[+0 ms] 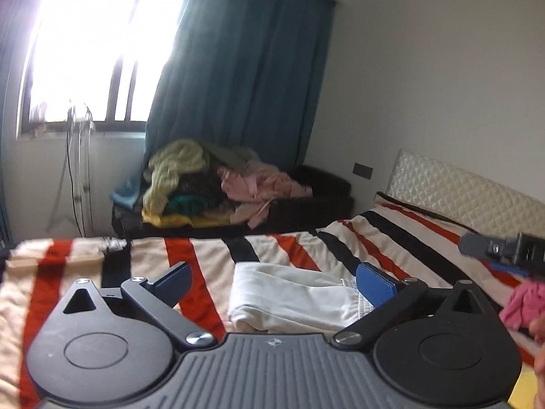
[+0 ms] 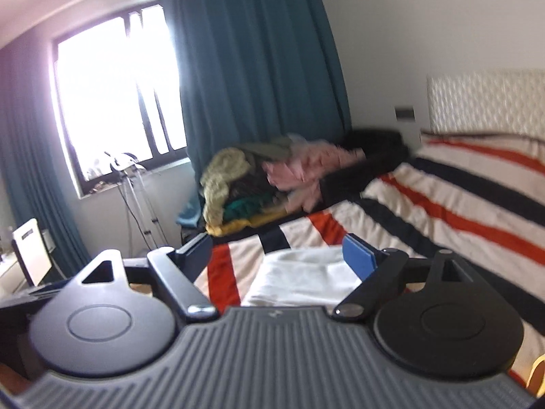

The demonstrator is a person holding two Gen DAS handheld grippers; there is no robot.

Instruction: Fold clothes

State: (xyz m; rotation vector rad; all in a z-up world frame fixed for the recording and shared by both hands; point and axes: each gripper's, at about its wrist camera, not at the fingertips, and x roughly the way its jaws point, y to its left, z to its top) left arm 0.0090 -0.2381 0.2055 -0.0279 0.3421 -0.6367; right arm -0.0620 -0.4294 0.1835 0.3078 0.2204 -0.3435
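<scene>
Left tongs [image 1: 274,284] hang released over the folded white garment [image 1: 293,298] on the striped bed [image 1: 391,238]; right tongs [image 2: 277,255] spread empty too. Unfolded clothes pile [image 1: 211,184] waits beyond the bed, probably next.

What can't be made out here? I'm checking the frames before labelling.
- White garment: near edge hidden by left gripper body, left view.
- Pink cloth: cut by right edge.
- Clothes pile: motion-blurred, right view; items indistinct.
</scene>
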